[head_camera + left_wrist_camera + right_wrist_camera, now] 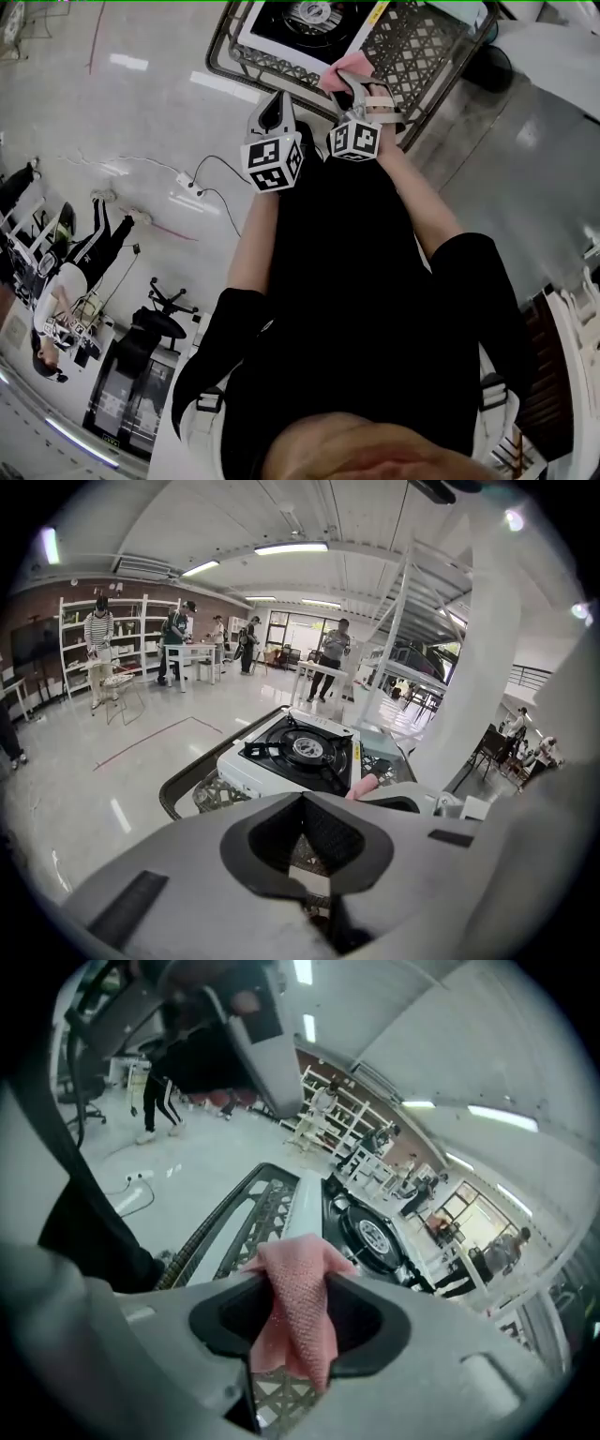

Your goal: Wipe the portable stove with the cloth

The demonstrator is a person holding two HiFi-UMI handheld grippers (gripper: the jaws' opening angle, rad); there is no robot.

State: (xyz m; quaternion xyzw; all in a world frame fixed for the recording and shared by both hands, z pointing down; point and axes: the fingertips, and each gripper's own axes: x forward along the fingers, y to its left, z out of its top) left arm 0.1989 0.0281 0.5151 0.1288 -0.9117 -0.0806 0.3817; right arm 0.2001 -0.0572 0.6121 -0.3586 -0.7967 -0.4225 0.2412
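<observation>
In the head view, a standing person (pixel 70 267) occupied the floor (pixel 150 112) at 9 o'clock. The left gripper (pixel 277 101) was positioned to the right of that, pointing toward 12 o'clock, close to the near rim of the mesh tray (pixel 417 42). Its jaws were together with nothing between them, as the left gripper view showed. The portable stove (pixel 314 21) sat inside the tray at 12 o'clock from the left gripper, burner up, apart from both grippers. The pink cloth (pixel 339 67) was located at 1 o'clock from the left gripper, above the tray and just below the stove's near edge; contact with the stove could not be determined. The right gripper (pixel 361 92) was just beside the left one, at its 3 o'clock, with jaws clamped on the cloth. In the right gripper view the cloth was pinched between the jaws, one fold rising above them and the rest hanging down through the gap; the stove lay at 1 o'clock beyond it
</observation>
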